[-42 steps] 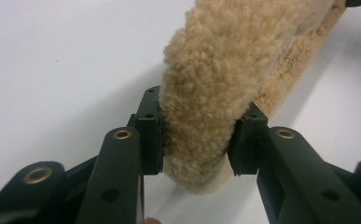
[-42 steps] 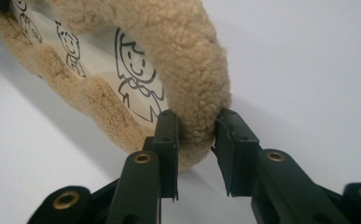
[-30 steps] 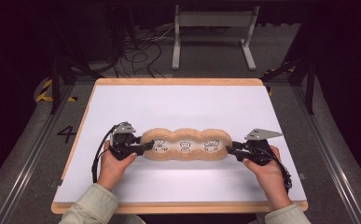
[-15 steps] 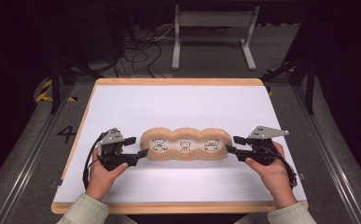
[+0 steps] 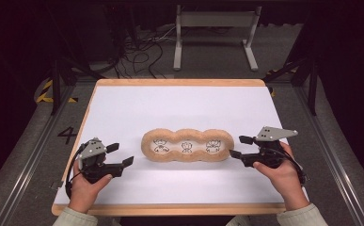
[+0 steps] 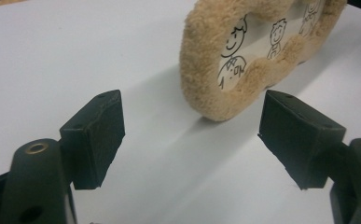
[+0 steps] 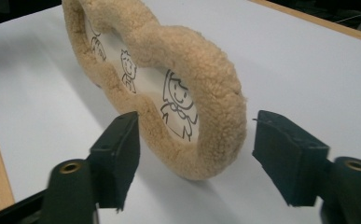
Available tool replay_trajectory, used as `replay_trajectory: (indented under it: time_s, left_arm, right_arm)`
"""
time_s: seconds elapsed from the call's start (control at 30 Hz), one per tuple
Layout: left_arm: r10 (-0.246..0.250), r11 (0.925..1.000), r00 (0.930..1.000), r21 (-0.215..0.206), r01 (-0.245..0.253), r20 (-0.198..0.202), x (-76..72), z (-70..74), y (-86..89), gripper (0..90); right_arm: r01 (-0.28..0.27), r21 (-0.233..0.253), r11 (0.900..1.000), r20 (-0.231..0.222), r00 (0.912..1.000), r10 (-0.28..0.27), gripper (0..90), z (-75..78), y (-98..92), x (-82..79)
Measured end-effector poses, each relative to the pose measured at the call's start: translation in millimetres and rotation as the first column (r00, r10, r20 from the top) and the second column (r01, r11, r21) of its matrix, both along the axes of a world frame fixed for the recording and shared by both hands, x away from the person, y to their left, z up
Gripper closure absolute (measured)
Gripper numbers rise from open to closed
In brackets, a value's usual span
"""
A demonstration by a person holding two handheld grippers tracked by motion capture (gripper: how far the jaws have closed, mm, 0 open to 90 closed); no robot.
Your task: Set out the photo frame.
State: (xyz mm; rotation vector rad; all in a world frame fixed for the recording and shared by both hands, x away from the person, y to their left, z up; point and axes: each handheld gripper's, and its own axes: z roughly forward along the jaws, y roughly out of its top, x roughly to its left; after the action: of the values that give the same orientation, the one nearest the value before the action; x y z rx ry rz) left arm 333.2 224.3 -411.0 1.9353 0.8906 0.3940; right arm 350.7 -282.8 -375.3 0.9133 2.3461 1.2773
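Note:
A tan fleecy frame [image 5: 186, 145] with three lobes lies flat on the white table top [image 5: 179, 106]; each lobe has a white window with a cartoon figure. My left gripper [image 5: 121, 154] is open, a short gap to the left of the frame's left end. From the left gripper view, the frame [image 6: 257, 56] lies ahead of the left gripper [image 6: 197, 135], clear of both jaws. My right gripper [image 5: 239, 146] is open right at the frame's right end. In the right gripper view, that end [image 7: 215, 135] sits about level with the tips of the right gripper [image 7: 201, 156]; no contact shows.
The table has a wooden rim [image 5: 170, 209]. A metal stand [image 5: 212, 37] and loose cables [image 5: 137, 56] sit on the dark floor beyond the far edge. Dark rails [image 5: 24, 165] run along both sides.
Both grippers were at the frame's ends a second ago. The left one has drawn back to the left and towards the person; the right one has backed off slightly. The frame stays put.

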Motion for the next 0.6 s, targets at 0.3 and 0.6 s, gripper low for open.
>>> replay_trajectory:
  time_s: [0.3,0.6]
  left_arm:
    - [0.045,0.9988,0.9989,-0.017,-0.045,-0.013,1.2,-4.4,20.9,20.3]
    - [0.080,0.9952,0.9943,-0.051,-0.084,-0.070,8.9,-18.6,38.2,19.5]
  right_arm:
    - [-0.027,0.000,1.000,-0.008,0.9996,0.027,20.7,-2.5,-17.6,-7.1]
    - [-0.016,-0.014,1.000,0.012,0.9998,0.016,18.3,-18.1,-44.1,-8.4]
